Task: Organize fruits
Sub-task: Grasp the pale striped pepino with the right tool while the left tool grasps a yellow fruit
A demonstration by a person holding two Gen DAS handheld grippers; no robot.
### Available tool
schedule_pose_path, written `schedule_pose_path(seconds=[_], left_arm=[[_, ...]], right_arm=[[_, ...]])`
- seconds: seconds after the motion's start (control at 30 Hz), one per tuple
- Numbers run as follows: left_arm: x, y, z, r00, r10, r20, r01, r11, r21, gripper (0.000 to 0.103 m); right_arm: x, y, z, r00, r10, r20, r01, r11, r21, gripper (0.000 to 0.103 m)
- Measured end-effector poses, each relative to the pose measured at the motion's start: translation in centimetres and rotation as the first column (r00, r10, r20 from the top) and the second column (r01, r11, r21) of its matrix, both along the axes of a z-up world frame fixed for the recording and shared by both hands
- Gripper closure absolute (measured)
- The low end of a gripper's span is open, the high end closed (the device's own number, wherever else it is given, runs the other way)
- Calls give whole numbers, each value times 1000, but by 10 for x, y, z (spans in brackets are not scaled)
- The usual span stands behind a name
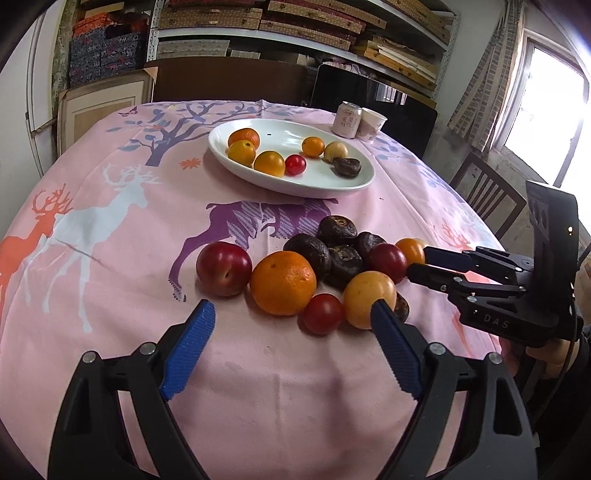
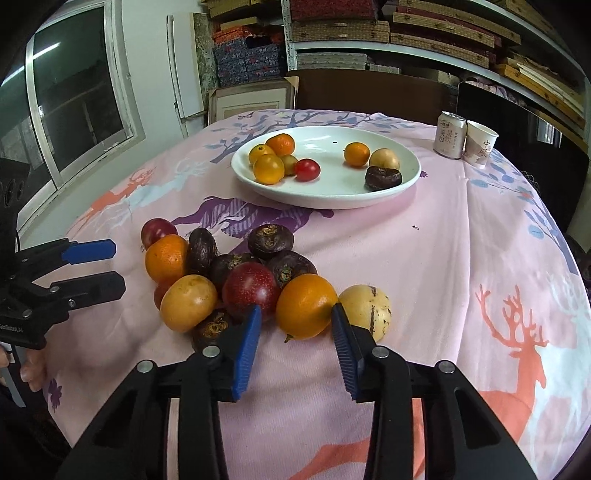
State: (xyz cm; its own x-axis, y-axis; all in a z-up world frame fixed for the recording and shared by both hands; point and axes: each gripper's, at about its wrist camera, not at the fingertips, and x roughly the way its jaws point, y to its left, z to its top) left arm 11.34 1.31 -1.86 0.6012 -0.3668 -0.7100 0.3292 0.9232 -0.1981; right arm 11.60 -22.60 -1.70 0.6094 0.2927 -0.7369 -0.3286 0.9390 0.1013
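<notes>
Orange fruit [image 2: 306,306] sat between your right gripper's [image 2: 295,321] part-open fingers; your left gripper [image 1: 291,314] gaped wide, empty, nearby.

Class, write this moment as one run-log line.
right gripper: open, straddling orange | left gripper: open, facing pile | plate: partly filled

Shelves [image 1: 303,22] stacked with boxes line the back wall, and daylight glares through a window [image 1: 543,107] beside a wooden chair [image 1: 487,192].
</notes>
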Motion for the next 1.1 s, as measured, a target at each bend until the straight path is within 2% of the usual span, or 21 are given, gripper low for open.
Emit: schedule_pose_path(seconds=[0.13, 0.27, 0.33, 0.5, 0.63, 0.7, 0.77, 0.8, 0.83, 0.93, 1.07, 1.1], left_arm=[[-2, -1, 0, 1000, -1, 1, 1, 1000, -7, 19], [0, 4, -1, 1000, 12, -2, -12, 1000, -9, 19], [2, 7, -1, 1000, 21, -4, -21, 1000, -12, 19], [4, 8, -4, 1000, 23, -13, -24, 1000, -20, 19], [4, 6, -7, 1000, 21, -20, -21, 1000, -11, 19], [4, 6, -7, 999, 26, -23, -26, 1000, -7, 19], [5, 8, -7, 999, 34, -24, -34, 999, 1, 19], [6, 10, -7, 999, 41, -25, -40, 999, 6, 19], [7, 11, -8, 999, 46, -26, -46, 999, 10, 19], [10, 10, -8, 999, 41, -31, -41, 999, 16, 19], [9, -10, -9, 1000, -1, -14, 2, 997, 75, 20], [9, -14, -10, 1000, -10, -14, 11, 997, 80, 25]], right_arm=[[6, -11, 1, 999, -16, -40, 18, 998, 62, 60], [-2, -11, 6, 999, -39, 6, 39, 997, -60, 60], [-2, -15, 1, 999, -51, -1, 51, 994, -101, 57], [10, -30, -13, 993, -107, -48, 101, 989, -107, 57], [27, -33, -18, 991, -113, -78, 107, 992, -70, 56], [36, -37, -20, 988, -118, -99, 117, 993, -21, 53], [41, -41, -24, 986, -115, -124, 120, 992, 36, 56], [38, -41, -22, 986, -120, -113, 125, 991, 37, 63], [35, -39, -18, 987, -135, -86, 138, 990, 22, 63], [18, -40, -6, 989, -142, -32, 144, 988, 63, 63], [-7, -46, 1, 988, -154, 15, 152, 984, 91, 63], [-13, -48, 3, 987, -160, 24, 157, 983, 97, 63]])
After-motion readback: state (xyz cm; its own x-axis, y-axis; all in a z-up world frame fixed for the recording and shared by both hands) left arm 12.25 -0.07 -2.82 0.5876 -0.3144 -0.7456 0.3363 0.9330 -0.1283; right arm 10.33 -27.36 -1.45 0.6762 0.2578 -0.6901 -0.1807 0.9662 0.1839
